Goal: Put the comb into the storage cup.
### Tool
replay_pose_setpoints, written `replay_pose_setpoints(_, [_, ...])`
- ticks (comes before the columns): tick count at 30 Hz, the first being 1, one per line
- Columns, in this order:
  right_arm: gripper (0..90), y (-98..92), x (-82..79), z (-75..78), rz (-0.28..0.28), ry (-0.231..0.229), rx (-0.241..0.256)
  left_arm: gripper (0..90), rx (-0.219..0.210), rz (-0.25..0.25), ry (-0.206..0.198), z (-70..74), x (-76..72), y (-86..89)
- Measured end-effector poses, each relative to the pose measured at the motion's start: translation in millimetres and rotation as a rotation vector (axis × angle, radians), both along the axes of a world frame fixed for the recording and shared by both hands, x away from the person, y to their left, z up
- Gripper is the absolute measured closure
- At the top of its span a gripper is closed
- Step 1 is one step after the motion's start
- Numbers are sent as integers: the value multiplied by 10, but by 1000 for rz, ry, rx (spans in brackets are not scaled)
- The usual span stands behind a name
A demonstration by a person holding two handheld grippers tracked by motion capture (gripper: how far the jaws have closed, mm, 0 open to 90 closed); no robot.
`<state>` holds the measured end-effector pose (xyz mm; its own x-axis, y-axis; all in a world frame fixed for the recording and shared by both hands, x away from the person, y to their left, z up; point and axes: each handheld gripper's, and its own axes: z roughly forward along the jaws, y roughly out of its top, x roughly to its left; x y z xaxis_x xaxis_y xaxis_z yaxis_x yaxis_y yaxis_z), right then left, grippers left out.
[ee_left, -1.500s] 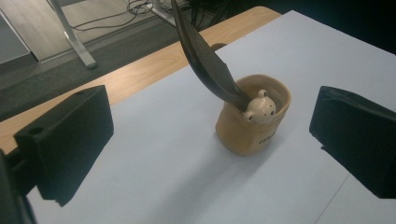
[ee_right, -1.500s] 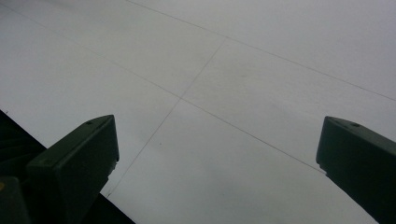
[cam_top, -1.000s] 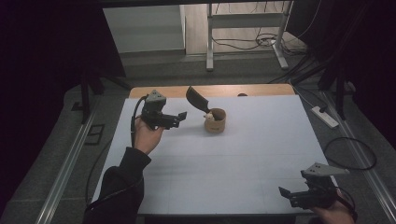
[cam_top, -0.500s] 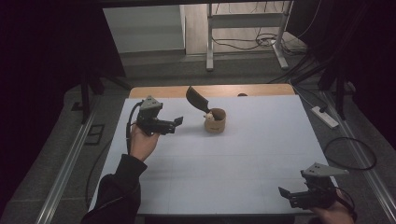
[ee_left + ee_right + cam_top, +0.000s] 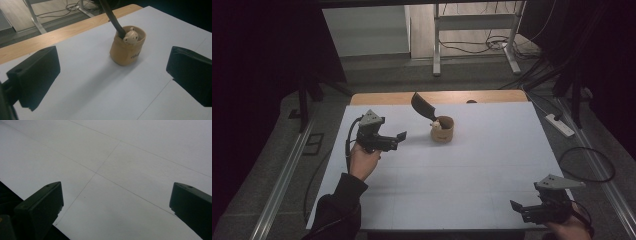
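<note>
A tan cup-shaped holder (image 5: 442, 130) (image 5: 128, 46) stands on the white table top (image 5: 452, 175), back centre. A black spatula (image 5: 424, 107) (image 5: 113, 18) leans out of it to the left, and a small bear figure (image 5: 131, 37) peeks over its rim. My left gripper (image 5: 398, 139) (image 5: 112, 80) hovers left of the holder, open and empty, aimed at it from a short distance. My right gripper (image 5: 518, 207) (image 5: 115, 205) is at the table's front right corner, open, with only bare table surface between its jaws.
A wooden table edge (image 5: 437, 97) shows behind the white top. A metal stand (image 5: 472, 30) and cables (image 5: 492, 45) are on the floor beyond. A power strip (image 5: 559, 125) and a looped cable (image 5: 587, 165) lie to the right of the table.
My left gripper has drawn back from the holder, moving left and toward the person. The right gripper has stayed in place.
</note>
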<state>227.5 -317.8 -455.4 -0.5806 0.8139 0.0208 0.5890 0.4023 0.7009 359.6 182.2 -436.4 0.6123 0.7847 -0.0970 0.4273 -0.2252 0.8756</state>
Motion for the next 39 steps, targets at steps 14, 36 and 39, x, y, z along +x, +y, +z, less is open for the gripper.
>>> replay_pose_setpoints(14, [0, 1, 0, 3, 3, -1, 2, 0, -8, 8, 18, -71, -133, 47])
replay_pose_setpoints(36, [0, 13, 0, 1, 9, -5, -6, 0, 8, 13, 55, -113, -489, 191])
replay_pose_setpoints(39, [0, 14, -1, 2, 9, -6, -7, 0, -2, 17, 57, -123, -545, 227])
